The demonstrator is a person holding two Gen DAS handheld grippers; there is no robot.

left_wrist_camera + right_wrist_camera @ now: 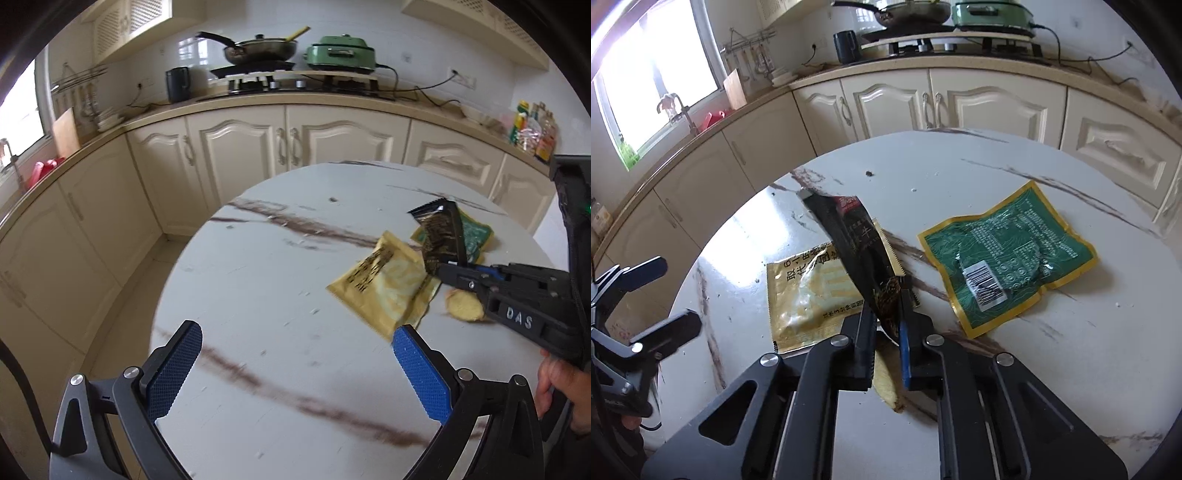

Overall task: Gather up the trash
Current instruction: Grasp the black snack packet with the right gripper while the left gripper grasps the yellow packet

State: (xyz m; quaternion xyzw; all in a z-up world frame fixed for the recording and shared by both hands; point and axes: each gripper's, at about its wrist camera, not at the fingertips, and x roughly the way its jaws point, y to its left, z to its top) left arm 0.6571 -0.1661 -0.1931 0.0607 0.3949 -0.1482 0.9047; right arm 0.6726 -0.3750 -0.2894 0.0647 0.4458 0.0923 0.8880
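On the left, the left gripper [295,362] is spread wide and holds nothing, above the marble table [258,280]. Next lies a flat yellow wrapper [809,295]. The black wrapper [860,251] is long, dark and glossy; its long axis rises up and leftward from the right gripper [886,336], which pinches its lower end. Right lies a green wrapper [1008,254], apart.

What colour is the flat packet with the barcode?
The flat barcoded packet is green with a yellow border; clearest in the right wrist view.
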